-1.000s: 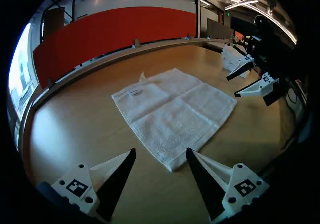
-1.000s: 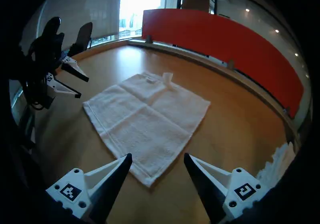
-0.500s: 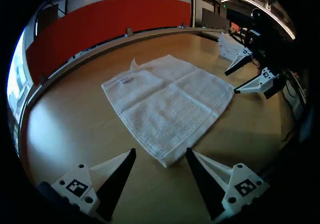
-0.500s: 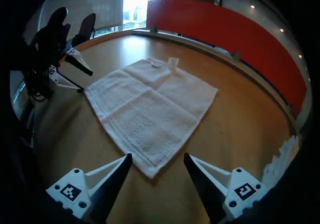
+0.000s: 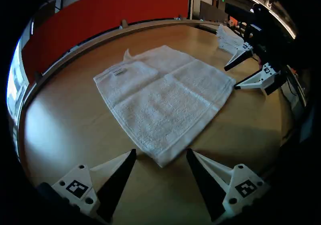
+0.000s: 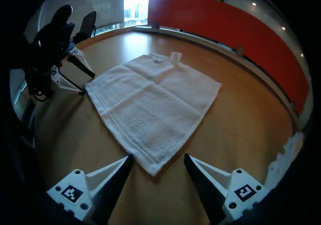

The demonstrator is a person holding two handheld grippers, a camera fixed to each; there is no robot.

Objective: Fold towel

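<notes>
Left gripper view: towel (image 5: pixel 160 92) lies flat mid-tabletop (image 5: pixel 60 124), its near corner between the fingers of the left tongs (image 5: pixel 160 151), spread wide, gripping nothing. Right tongs (image 5: pixel 230 78) at towel's right corner, also spread. Right gripper view: right tongs (image 6: pixel 158 156) agape around towel's (image 6: pixel 152 104) near corner; left tongs (image 6: pixel 89 84) agape at its left corner.

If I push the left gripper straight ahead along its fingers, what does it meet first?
The near corner of the white towel, lying flat on the table between the open fingers of the left gripper. Its height over the table is unclear, so it might pass above.
</notes>
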